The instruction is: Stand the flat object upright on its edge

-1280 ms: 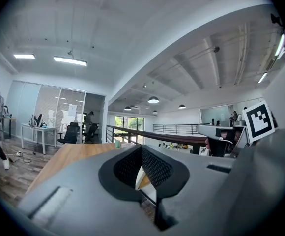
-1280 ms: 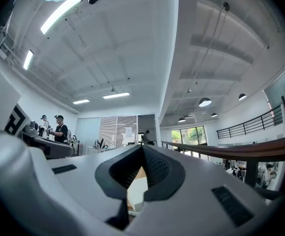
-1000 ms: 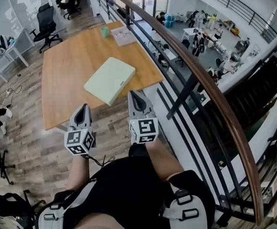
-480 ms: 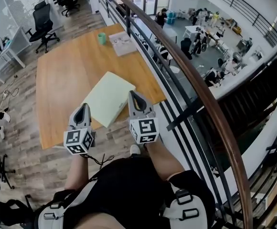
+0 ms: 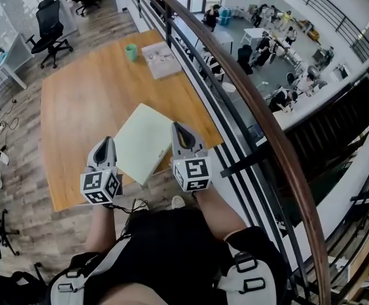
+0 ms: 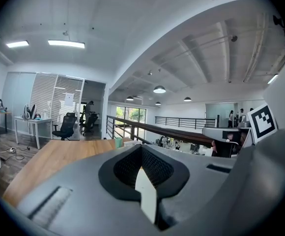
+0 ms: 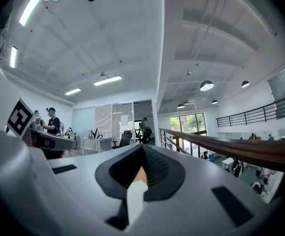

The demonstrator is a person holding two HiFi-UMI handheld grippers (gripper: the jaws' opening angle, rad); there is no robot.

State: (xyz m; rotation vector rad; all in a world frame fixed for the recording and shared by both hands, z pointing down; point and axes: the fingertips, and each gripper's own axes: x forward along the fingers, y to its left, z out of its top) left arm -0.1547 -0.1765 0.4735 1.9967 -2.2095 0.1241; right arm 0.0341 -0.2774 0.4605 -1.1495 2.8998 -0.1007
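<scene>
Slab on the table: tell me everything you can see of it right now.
The slab is a thin, pale green rectangle with rounded corners and a lighter side edge, plain and matte. It lies flat, not yet upright, turned diagonally near the near edge of the wooden table. The shut left tongs and right tongs show beside its near corners in the head view; neither grips it.

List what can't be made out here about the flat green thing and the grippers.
- Flat green object: missing from both gripper views, blocked by each gripper's own body.
- Its near side, head view: partly covered by the left gripper and right gripper; contact cannot be judged.
- Papers at the far end of the table: print too small.
</scene>
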